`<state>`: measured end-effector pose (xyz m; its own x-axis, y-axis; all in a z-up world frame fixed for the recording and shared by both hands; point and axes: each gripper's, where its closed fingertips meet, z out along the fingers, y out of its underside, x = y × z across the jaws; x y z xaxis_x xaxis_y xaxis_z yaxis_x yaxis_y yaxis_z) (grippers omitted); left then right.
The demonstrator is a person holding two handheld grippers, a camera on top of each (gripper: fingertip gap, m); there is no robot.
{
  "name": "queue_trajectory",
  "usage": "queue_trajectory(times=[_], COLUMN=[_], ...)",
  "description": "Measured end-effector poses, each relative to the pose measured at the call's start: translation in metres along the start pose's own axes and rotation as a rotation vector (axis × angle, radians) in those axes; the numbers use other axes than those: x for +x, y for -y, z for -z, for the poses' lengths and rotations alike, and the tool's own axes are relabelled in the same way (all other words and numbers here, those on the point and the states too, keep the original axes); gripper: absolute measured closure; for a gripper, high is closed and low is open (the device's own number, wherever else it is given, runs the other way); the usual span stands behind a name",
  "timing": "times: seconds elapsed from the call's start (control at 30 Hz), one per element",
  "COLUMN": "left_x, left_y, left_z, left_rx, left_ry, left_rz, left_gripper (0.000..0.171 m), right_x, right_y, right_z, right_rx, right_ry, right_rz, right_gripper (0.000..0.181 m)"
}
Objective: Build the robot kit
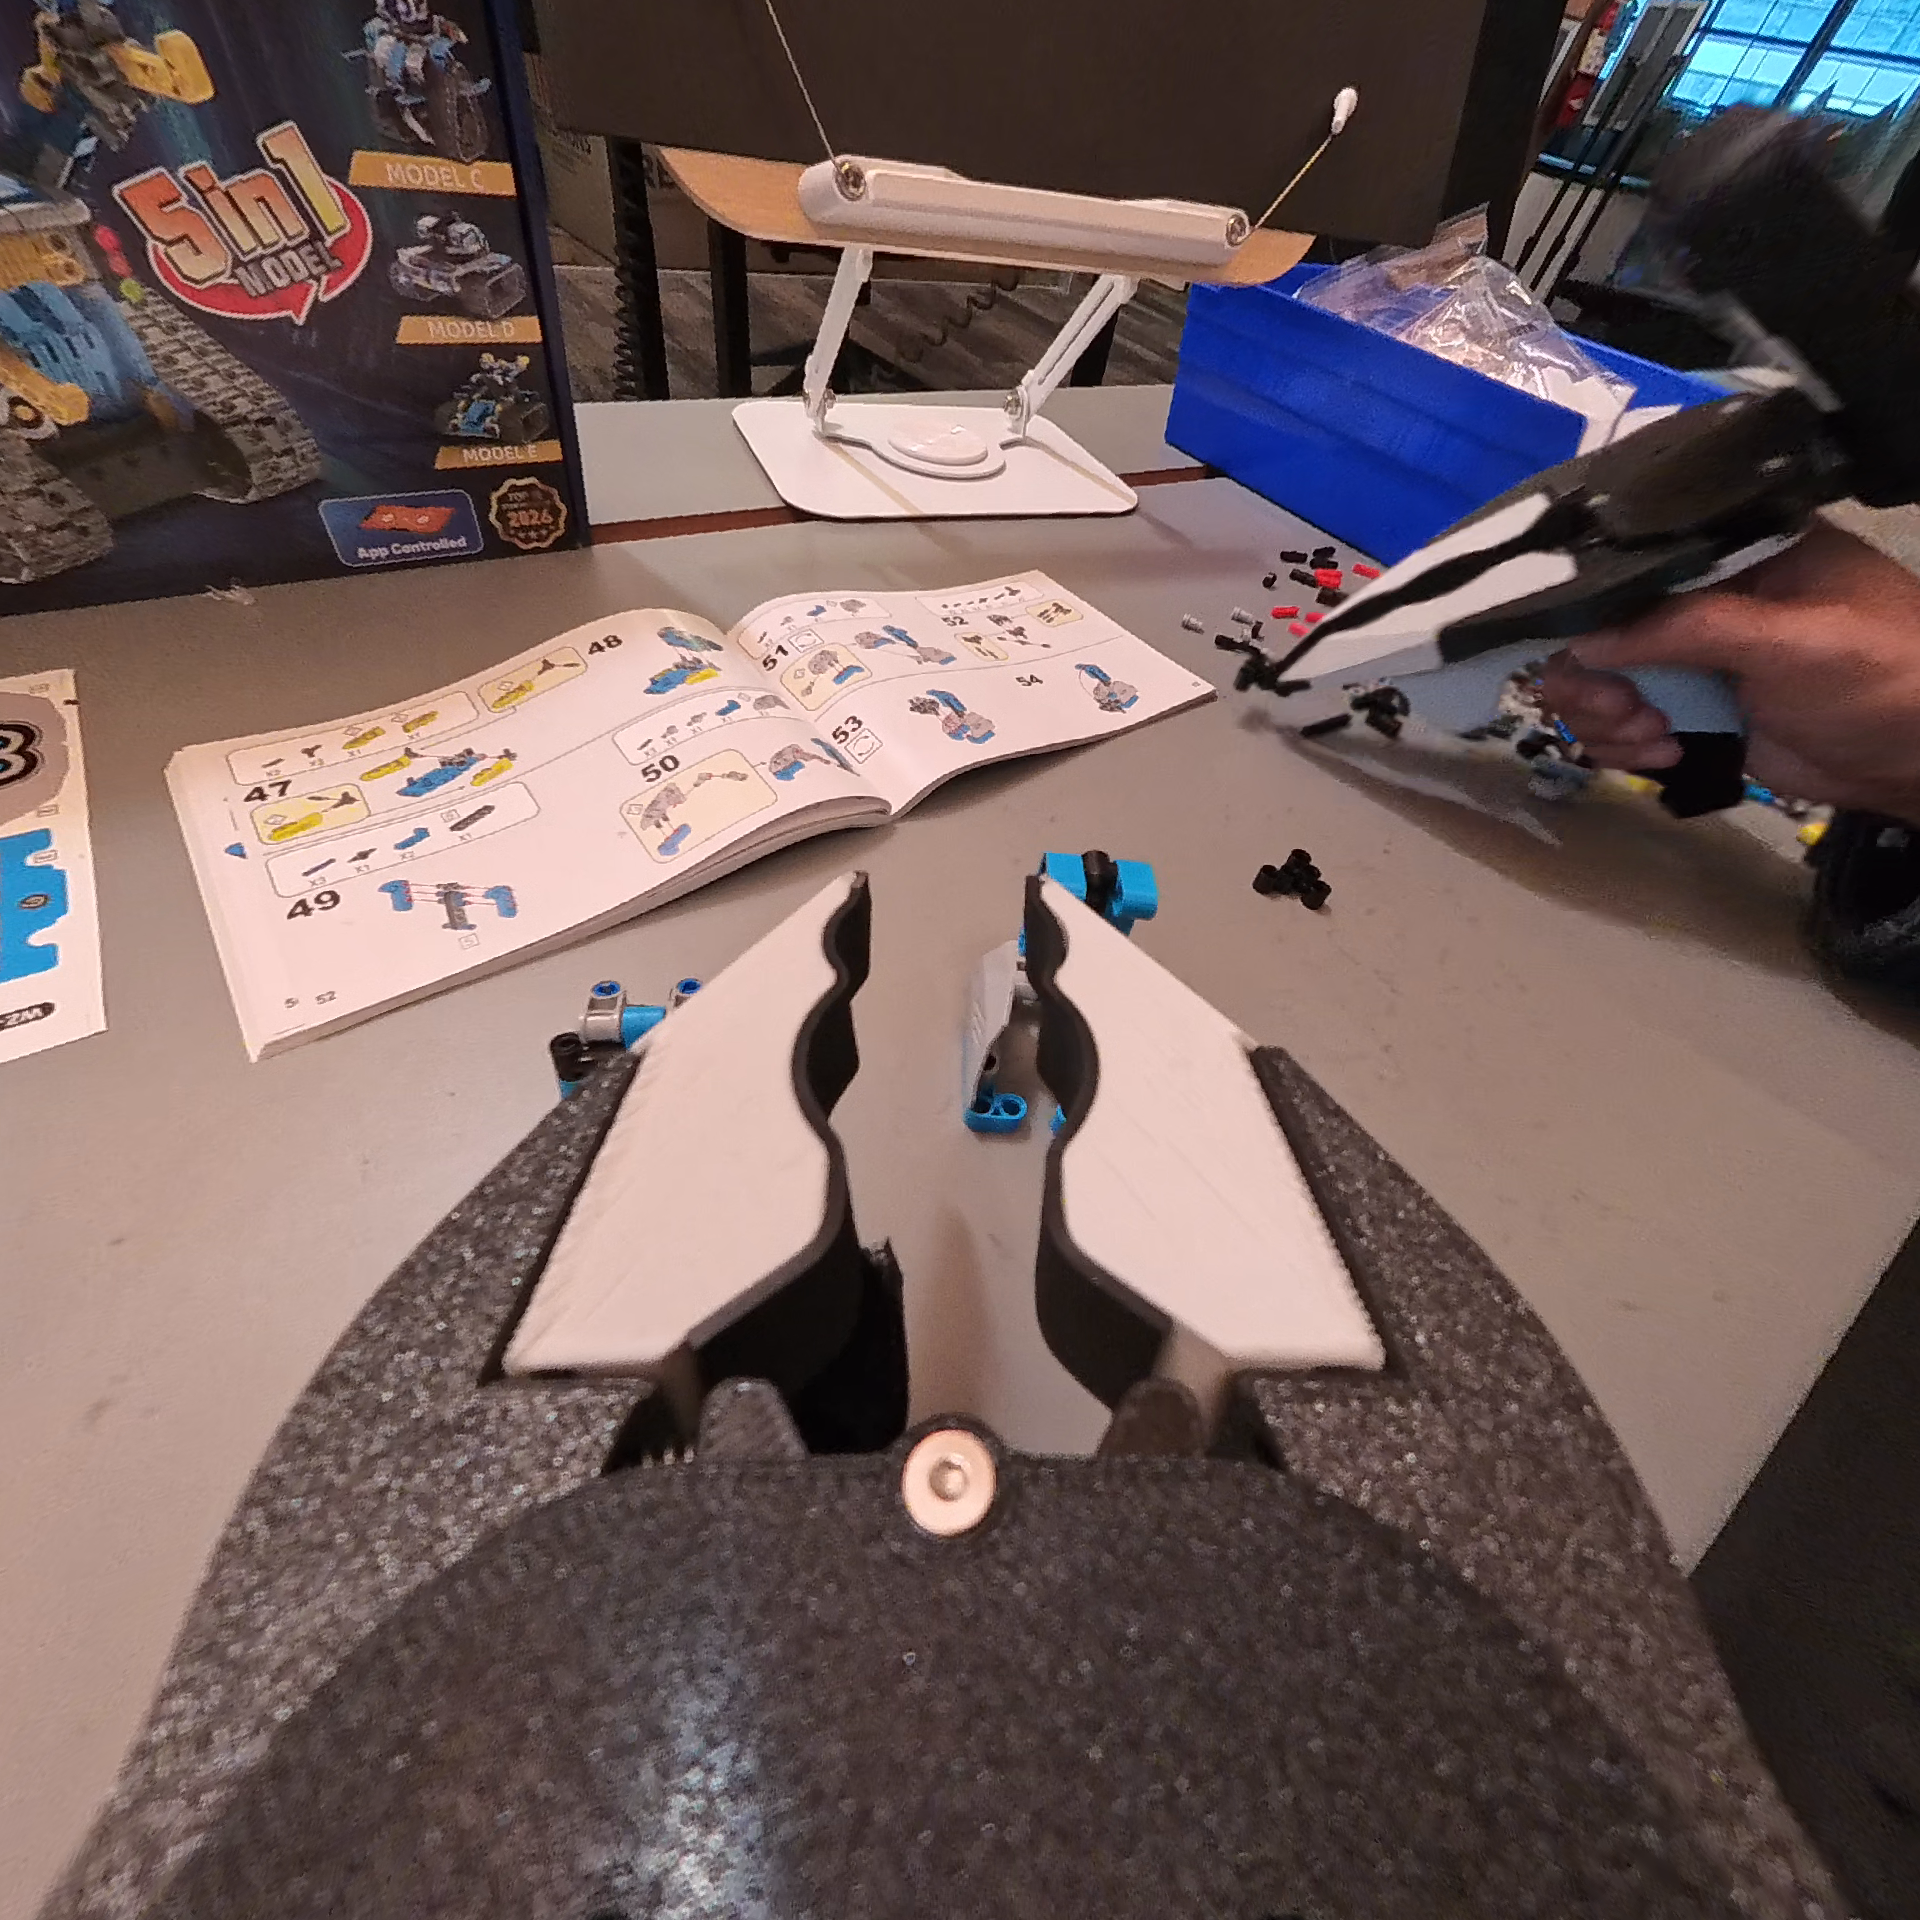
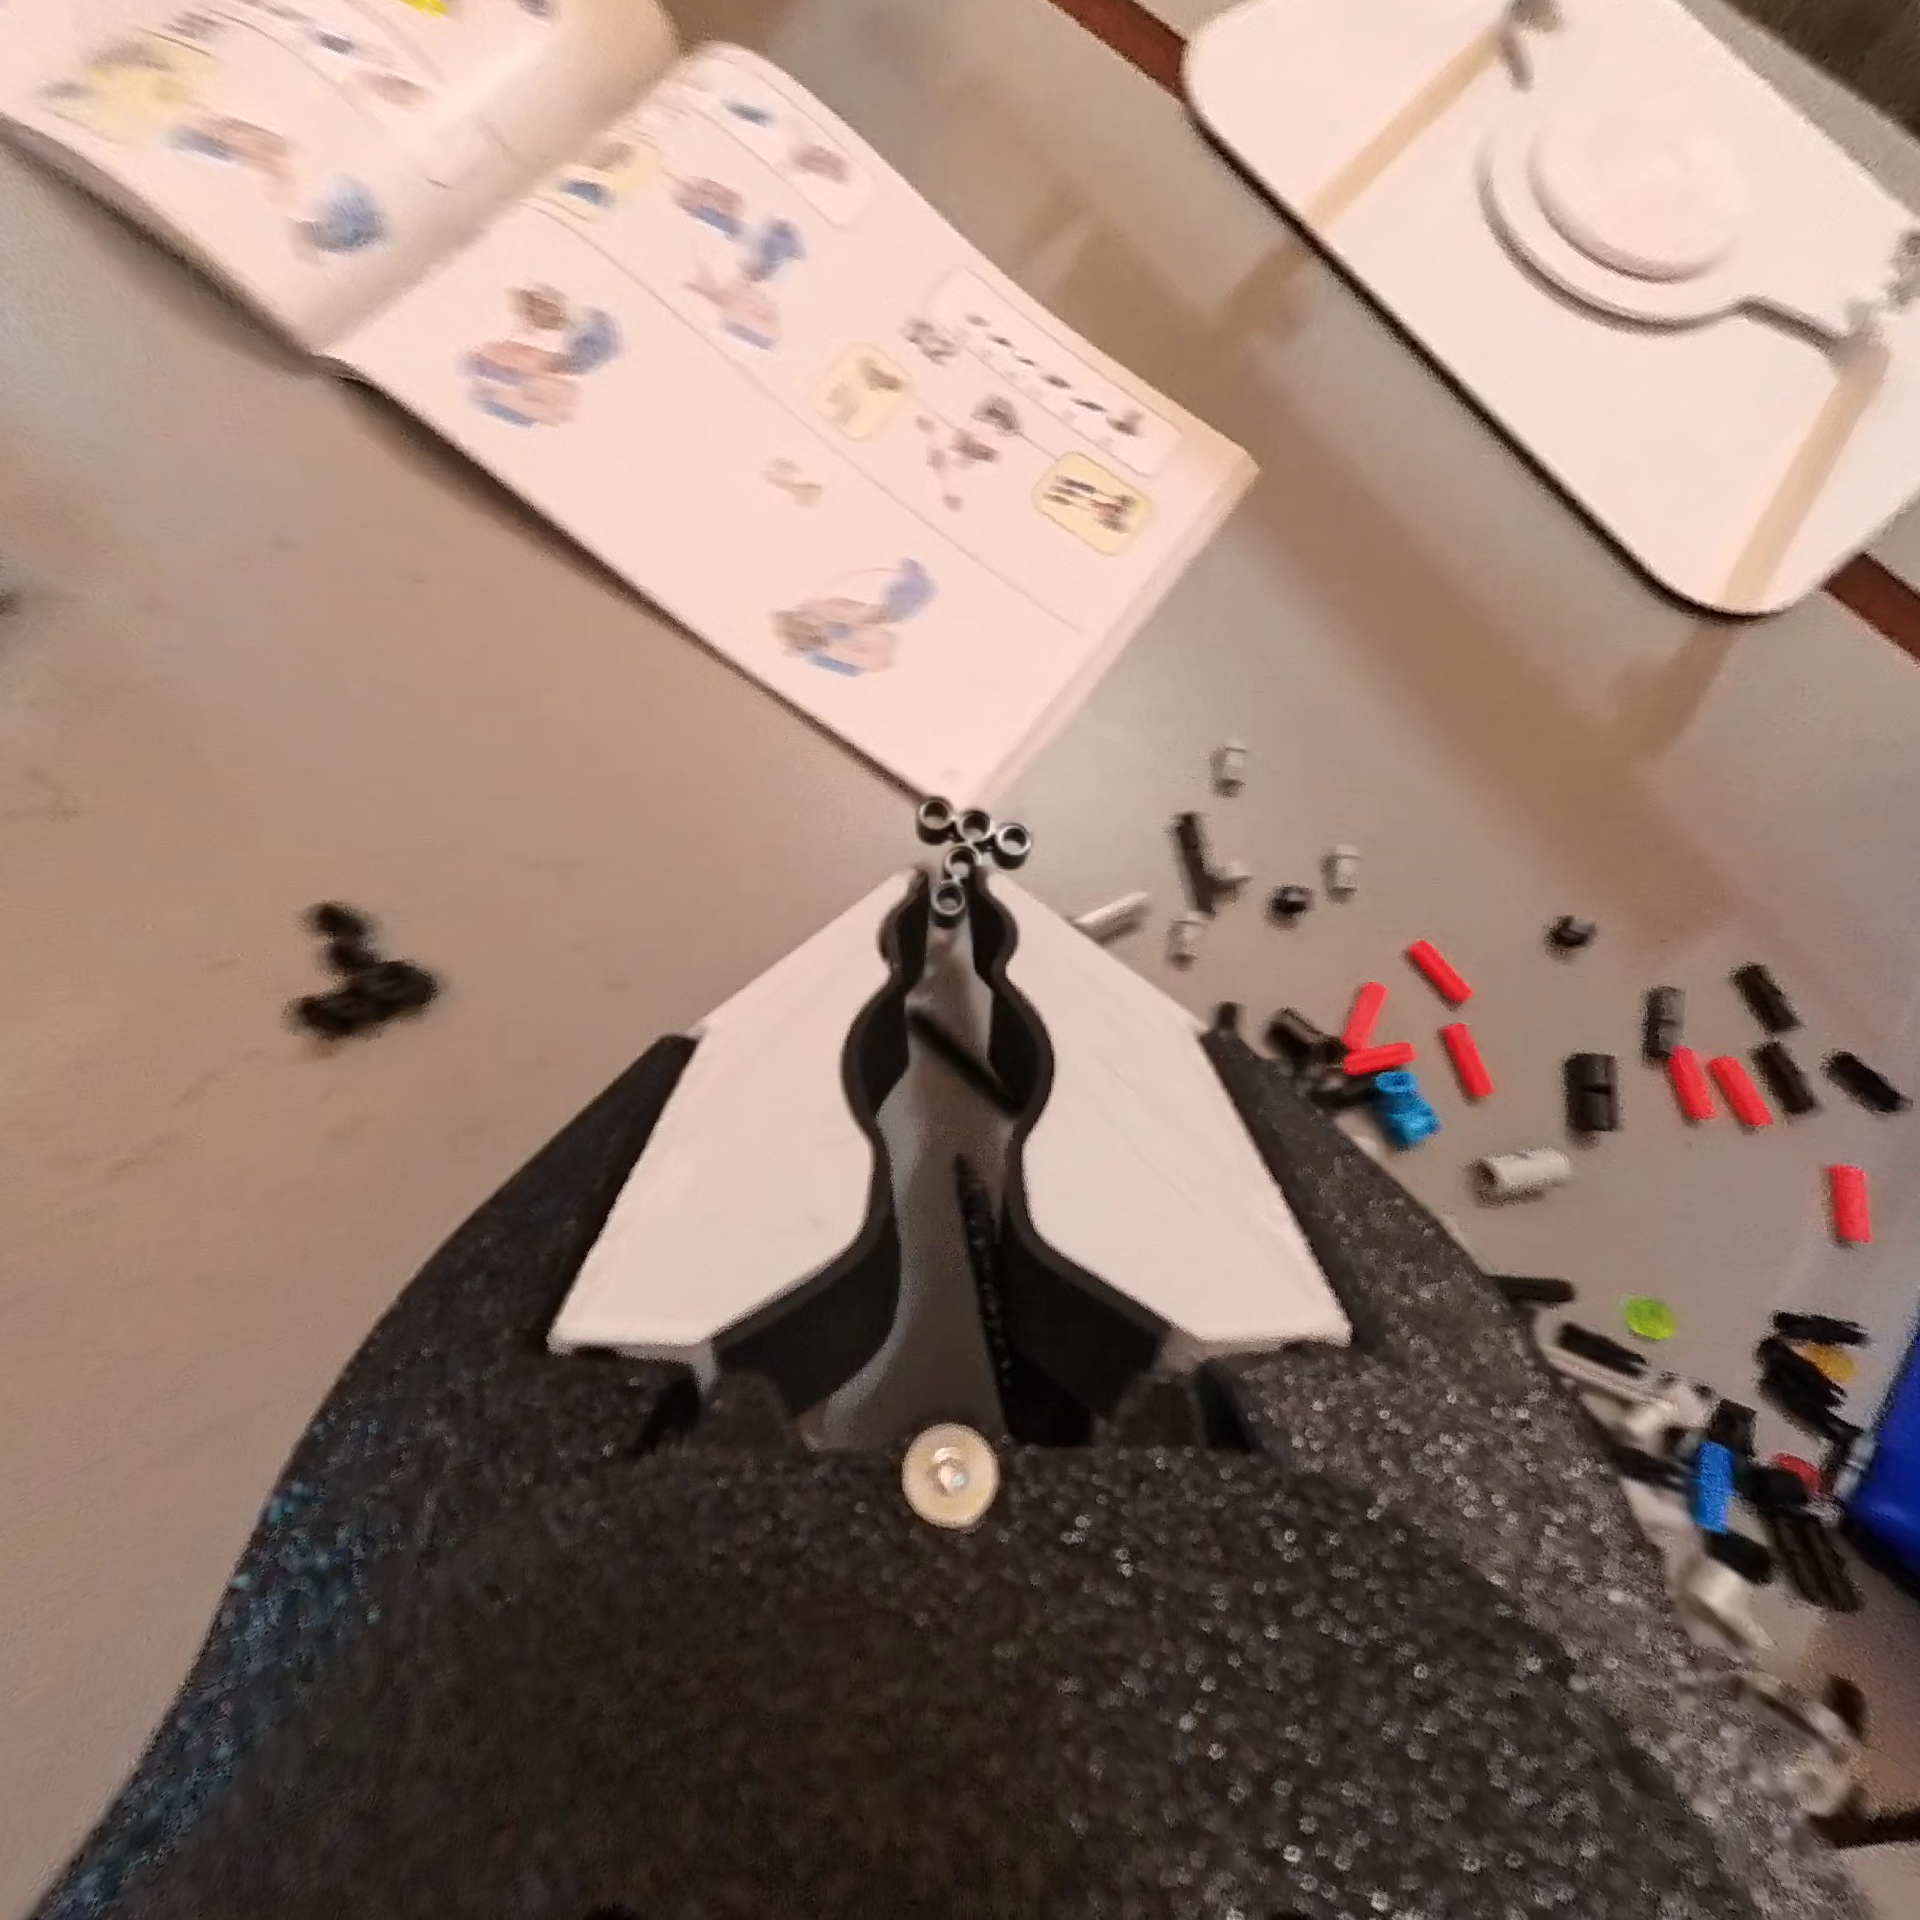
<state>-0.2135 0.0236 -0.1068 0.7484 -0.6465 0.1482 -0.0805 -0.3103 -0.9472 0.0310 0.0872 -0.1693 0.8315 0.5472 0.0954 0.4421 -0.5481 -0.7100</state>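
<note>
We read this as hobby or lab workbench: grey table point(image 1: 1455, 1091), open instruction booklet point(image 1: 644, 769), toy kit box point(image 1: 270, 291), blue parts bin point(image 1: 1351, 416), scattered small pins point(image 2: 1455, 1049).

Evenly bright indoor light, soft shadows. Strong wide-angle bending at edges. Left wrist view sharp; right wrist view motion-blurred, worst far left.

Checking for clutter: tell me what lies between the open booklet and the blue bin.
In the left wrist view, between booklet and blue bin: small black, red and grey pegs on bare table.
</note>
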Motion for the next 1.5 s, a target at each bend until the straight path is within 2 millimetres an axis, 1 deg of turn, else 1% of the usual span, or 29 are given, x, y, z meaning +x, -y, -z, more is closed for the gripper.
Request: queue_trajectory(times=[0.1,0.13,0.17,0.27,0.3,0.33,0.37,0.4,0.43,0.47,0.5,0.53,0.6,0.67,0.7,0.77,0.8,0.87,0.93,0.97,1.03,1.07,1.13,1.2,1.27,1.33,1.4,1.47,1.5], left_x=[-0.001,-0.001,0.0,0.002,0.003,0.009,0.019,0.032,0.046,0.062,0.079,0.095,0.123,0.148,0.162,0.197,0.213,0.244,0.277,0.289,0.304,0.309,0.316,0.326,0.333,0.334,0.334,0.335,0.336], left_y=[0.0,0.0,-0.001,-0.002,-0.002,-0.001,0.002,0.007,0.012,0.018,0.022,0.023,0.019,0.012,0.01,0.009,0.009,0.002,-0.015,-0.024,-0.04,-0.044,-0.046,-0.04,-0.038,-0.039,-0.042,-0.045,-0.047], left_z=[0.0,-0.001,-0.002,-0.003,-0.003,-0.001,0.001,0.004,0.006,0.007,0.006,0.003,-0.01,-0.033,-0.047,-0.077,-0.093,-0.123,-0.145,-0.156,-0.174,-0.183,-0.2,-0.212,-0.222,-0.236,-0.246,-0.25,-0.25], left_rx=[-0.001,-0.003,-0.008,-0.033,-0.072,-0.126,-0.181,-0.234,-0.283,-0.33,-0.379,-0.435,-0.544,-0.623,-0.631,-0.591,-0.557,-0.521,-0.521,-0.523,-0.546,-0.547,-0.551,-0.539,-0.537,-0.537,-0.557,-0.577,-0.592], left_ry=[0.001,0.0,-0.002,-0.005,0.002,-0.008,-0.035,-0.07,-0.113,-0.167,-0.222,-0.269,-0.325,-0.367,-0.395,-0.464,-0.481,-0.525,-0.606,-0.624,-0.641,-0.64,-0.607,-0.603,-0.588,-0.532,-0.499,-0.498,-0.505], left_rz=[0.003,0.003,0.002,0.017,0.044,0.075,0.107,0.136,0.149,0.142,0.123,0.097,0.023,-0.083,-0.136,-0.218,-0.245,-0.301,-0.393,-0.454,-0.528,-0.531,-0.474,-0.39,-0.374,-0.414,-0.43,-0.426,-0.42], left_gripper=[0.142,0.142,0.142,0.142,0.142,0.142,0.142,0.142,0.138,0.129,0.124,0.122,0.122,0.122,0.123,0.123,0.125,0.13,0.132,0.134,0.134,0.135,0.137,0.137,0.143,0.148,0.151,0.152,0.155], right_x=[-0.049,-0.063,-0.073,-0.092,-0.097,-0.1,-0.1,-0.098,-0.1,-0.1,-0.096,-0.089,-0.066,-0.035,-0.02,0.002,0.01,0.027,0.035,0.038,0.041,0.041,0.043,0.047,0.05,0.05,0.048,0.048,0.048], right_y=[0.008,0.004,-0.001,-0.019,-0.024,-0.029,-0.033,-0.035,-0.037,-0.038,-0.039,-0.042,-0.053,-0.061,-0.062,-0.063,-0.068,-0.095,-0.123,-0.135,-0.154,-0.161,-0.168,-0.167,-0.163,-0.16,-0.159,-0.159,-0.158], right_z=[0.022,0.026,0.029,0.032,0.033,0.034,0.033,0.035,0.04,0.048,0.057,0.067,0.087,0.113,0.13,0.166,0.179,0.192,0.199,0.201,0.205,0.206,0.208,0.213,0.216,0.216,0.214,0.215,0.216], right_rx=[0.047,0.036,0.025,-0.004,-0.003,-0.004,-0.008,-0.002,0.011,0.033,0.066,0.103,0.179,0.271,0.329,0.453,0.467,0.386,0.322,0.309,0.31,0.314,0.335,0.383,0.426,0.441,0.439,0.443,0.454], right_ry=[0.171,0.208,0.223,0.247,0.263,0.267,0.255,0.24,0.244,0.246,0.229,0.198,0.099,-0.041,-0.1,-0.182,-0.213,-0.303,-0.346,-0.356,-0.351,-0.338,-0.326,-0.32,-0.317,-0.311,-0.291,-0.287,-0.285], right_rz=[-0.005,0.012,0.033,0.055,0.046,0.032,0.013,-0.016,-0.048,-0.079,-0.11,-0.144,-0.23,-0.362,-0.429,-0.491,-0.488,-0.46,-0.423,-0.417,-0.444,-0.467,-0.502,-0.526,-0.53,-0.521,-0.514,-0.517,-0.517], right_gripper=[0.174,0.174,0.174,0.174,0.177,0.177,0.174,0.166,0.156,0.151,0.151,0.151,0.151,0.149,0.148,0.151,0.152,0.152,0.152,0.152,0.152,0.152,0.152,0.152,0.152,0.151,0.148,0.147,0.148])
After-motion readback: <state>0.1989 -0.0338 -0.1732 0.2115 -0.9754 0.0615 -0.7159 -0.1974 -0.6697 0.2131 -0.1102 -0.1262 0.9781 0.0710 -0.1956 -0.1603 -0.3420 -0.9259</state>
